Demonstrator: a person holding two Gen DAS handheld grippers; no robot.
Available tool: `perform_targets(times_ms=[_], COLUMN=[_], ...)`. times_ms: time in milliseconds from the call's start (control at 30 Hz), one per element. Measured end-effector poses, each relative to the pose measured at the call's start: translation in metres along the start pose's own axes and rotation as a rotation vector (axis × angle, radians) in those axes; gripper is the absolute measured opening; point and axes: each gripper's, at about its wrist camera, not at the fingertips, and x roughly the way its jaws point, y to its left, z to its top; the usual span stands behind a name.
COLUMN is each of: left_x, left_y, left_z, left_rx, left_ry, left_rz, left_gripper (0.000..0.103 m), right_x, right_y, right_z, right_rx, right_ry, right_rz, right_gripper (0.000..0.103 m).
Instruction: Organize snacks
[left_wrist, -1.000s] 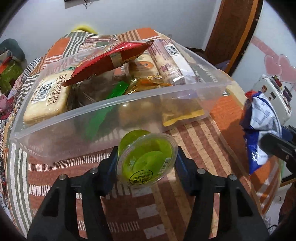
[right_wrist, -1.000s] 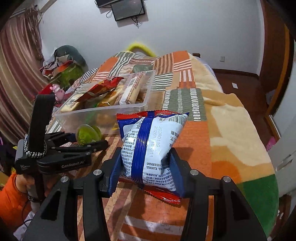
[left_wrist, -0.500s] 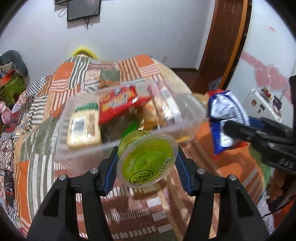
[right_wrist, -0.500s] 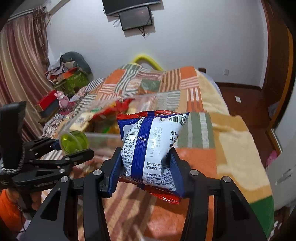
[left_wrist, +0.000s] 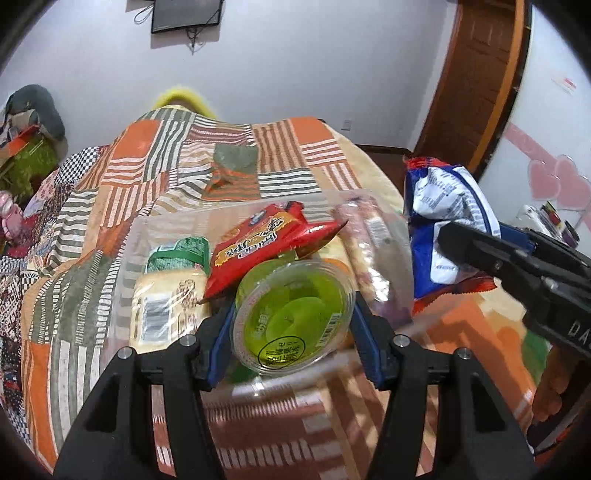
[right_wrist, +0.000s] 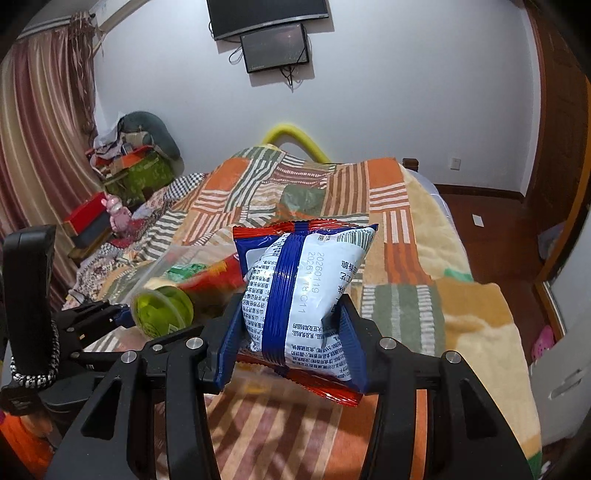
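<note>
My left gripper (left_wrist: 291, 328) is shut on a green jelly cup (left_wrist: 291, 325) and holds it above the near edge of a clear plastic bin (left_wrist: 391, 258) on the bed. The bin holds a red snack packet (left_wrist: 266, 240), a pale cracker pack (left_wrist: 166, 295) and other snacks. My right gripper (right_wrist: 295, 332) is shut on a blue and white snack bag (right_wrist: 306, 295), held in the air just right of the bin. That bag also shows in the left wrist view (left_wrist: 443, 229). The jelly cup also shows in the right wrist view (right_wrist: 162, 310).
The bin sits on a patchwork orange, green and striped blanket (right_wrist: 399, 206) that covers the bed. Cluttered boxes and a toy (right_wrist: 118, 214) lie left of the bed. A wooden door (left_wrist: 480, 81) and wood floor are at the right.
Both grippers rose and moved forward with their loads. The jelly cup went from in front of the bin's wall to above its near edge. The blue bag came up beside the bin's right end.
</note>
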Motion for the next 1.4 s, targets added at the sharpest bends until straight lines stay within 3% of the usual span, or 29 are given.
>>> perform_targets(times_ms=[300,467,600,800,1133,1333,1400], left_x=[0.017,0.011,-0.01,-0.072,-0.209,-0.262,-0.277], left_y=[0.009,0.009,0.009,-0.001,-0.023,-0.03,-0.032], left_z=[-0.003,-0.002,0.001,0.002,-0.014,-0.03,-0.037], left_rx=[0.006,0.007,0.001,0.015,0.04,0.045,0.044], left_ry=[0.017,0.001,-0.034,-0.139,-0.404,-0.504,-0.534], left_rz=[0.014,0.023,0.016,0.022,0.071,0.097,0.103], left_gripper=[0.059,0.062,0.062,0.062,0.062,0.069,0.076], right_x=[0.025,0.013,-0.004,-0.052,-0.151,-0.19,-0.196], right_y=[0.006,0.007,0.01,0.016,0.039,0.055,0.059], right_z=[-0.005,-0.003,0.001,0.008,0.009,-0.004,-0.008], right_rx=[-0.027,-0.03,-0.041,-0.052,-0.066,-0.069,-0.068], right_ry=[0.068,0.049,0.02,-0.065,-0.252,-0.332,-0.349], right_rz=[0.027,0.013,0.007,0.002,-0.001,0.004,0.008], right_gripper=[0.05,0.062,0.063,0.063,0.063,0.068,0.072])
